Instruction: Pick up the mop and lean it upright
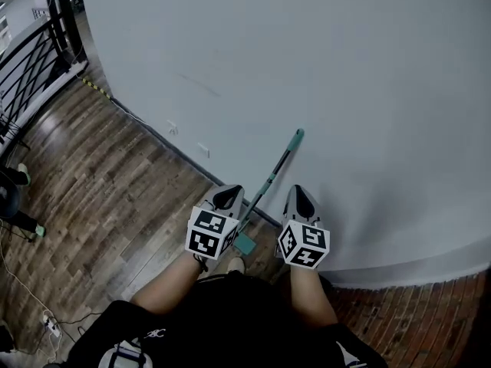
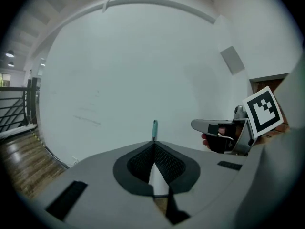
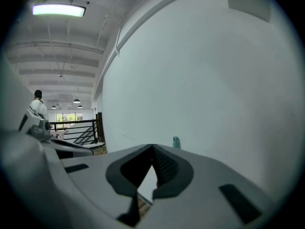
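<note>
Starting at your left, the left gripper (image 1: pixel 229 198) has its jaws together on nothing. Between your tools, the mop (image 1: pixel 272 176) leans on the wall (image 1: pixel 345 67), head on the floor (image 1: pixel 115 175). Your right gripper (image 1: pixel 299 198) is likewise closed and empty. The leaning step looks done; next, check that the mop stands steady.

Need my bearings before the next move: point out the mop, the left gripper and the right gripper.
mop (image 1: pixel 276 169), head view, middle of its handle.
left gripper (image 1: pixel 228 197), head view, front tip where its jaws meet.
right gripper (image 1: pixel 300 195), head view, front tip where its jaws meet.
</note>
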